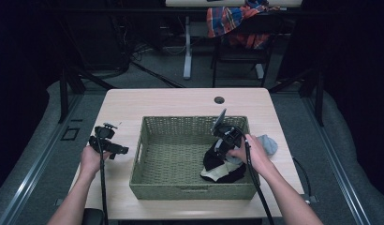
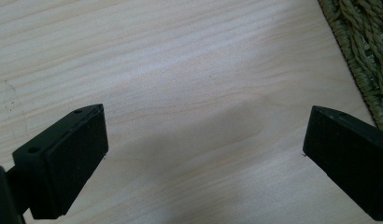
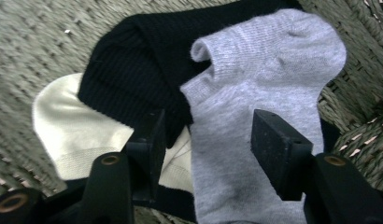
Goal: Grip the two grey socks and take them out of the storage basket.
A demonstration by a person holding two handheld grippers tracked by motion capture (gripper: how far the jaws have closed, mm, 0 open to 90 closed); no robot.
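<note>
A woven green basket (image 1: 148,187) stands mid-table. In its near right corner lie a black sock (image 3: 133,79), a cream sock (image 3: 73,126) and a grey sock (image 3: 255,84) in a pile. My right gripper (image 3: 206,135) hangs open just above that pile, jaws apart either side of the grey sock, which lies slack on the others. From above, the right gripper (image 1: 223,140) is inside the basket's right end. My left gripper (image 1: 116,151) is held over bare table left of the basket, open (image 2: 206,135) with nothing between its jaws.
A blue-grey sock (image 1: 267,144) lies on the table just outside the basket's right wall. The basket's edge (image 2: 362,42) is close to the left gripper. A cable hole (image 1: 219,100) sits at the table's far side. Beyond stands a chair with a plaid cloth (image 1: 237,21).
</note>
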